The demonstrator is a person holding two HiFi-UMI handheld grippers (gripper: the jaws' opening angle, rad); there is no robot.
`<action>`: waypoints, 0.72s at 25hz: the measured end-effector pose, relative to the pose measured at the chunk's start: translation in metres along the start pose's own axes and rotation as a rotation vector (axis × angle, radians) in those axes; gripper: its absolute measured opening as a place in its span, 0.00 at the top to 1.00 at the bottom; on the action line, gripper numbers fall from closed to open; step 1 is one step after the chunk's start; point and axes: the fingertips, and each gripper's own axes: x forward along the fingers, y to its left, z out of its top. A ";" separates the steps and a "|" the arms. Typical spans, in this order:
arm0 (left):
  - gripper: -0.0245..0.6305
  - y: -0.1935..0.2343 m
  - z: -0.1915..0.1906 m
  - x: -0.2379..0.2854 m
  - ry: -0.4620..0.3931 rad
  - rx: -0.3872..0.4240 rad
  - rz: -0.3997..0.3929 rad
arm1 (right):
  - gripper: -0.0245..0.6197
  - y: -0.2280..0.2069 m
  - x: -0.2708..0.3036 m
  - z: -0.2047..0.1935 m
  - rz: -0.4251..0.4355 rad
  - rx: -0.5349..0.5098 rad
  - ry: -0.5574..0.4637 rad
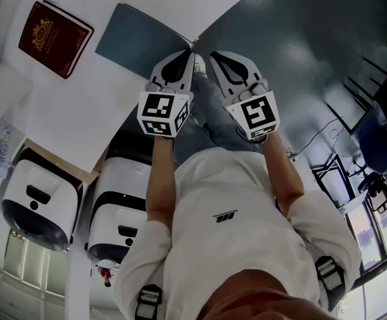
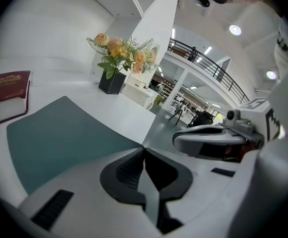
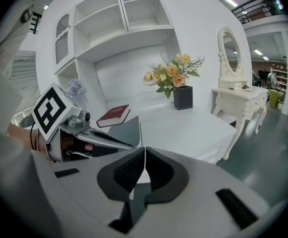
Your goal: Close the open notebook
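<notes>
The notebook (image 1: pixel 55 37), a dark red hardback with a gold emblem on its cover, lies flat on the white desk (image 1: pixel 80 115), toward the far side and well apart from both grippers. In all three views its cover lies down on the page block and no open spread is visible, so the task's end state appears to be already met; confirm this before acting. A grey-green mat (image 1: pixel 137 39) lies on the desk between the notebook and the desk corner, beside the book and not under it. The left gripper (image 2: pixel 144 150) is empty, with its jaws brought together and the pads meeting at the tips. The right gripper (image 3: pixel 144 150) is in the same condition: jaws together and nothing between them. Both are held side by side off the desk corner, pointing toward the mat. Handling assessment: the boards look stiff and the page block thick, so expect moderate weight and no flexing. The cover surface looks smooth and may slide under a pad. If the cover must be moved, take hold at its free edge, opposite the spine, where the pale page edges show, and steady the book with the other gripper.
</notes>
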 end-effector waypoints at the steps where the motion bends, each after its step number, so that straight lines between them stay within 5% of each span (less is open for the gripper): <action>1: 0.96 0.001 -0.001 0.002 0.004 0.000 0.001 | 0.96 -0.001 0.001 0.000 0.000 0.001 0.000; 18: 0.96 0.003 -0.008 0.013 0.073 0.019 0.048 | 0.96 -0.012 -0.005 -0.002 -0.017 0.008 -0.006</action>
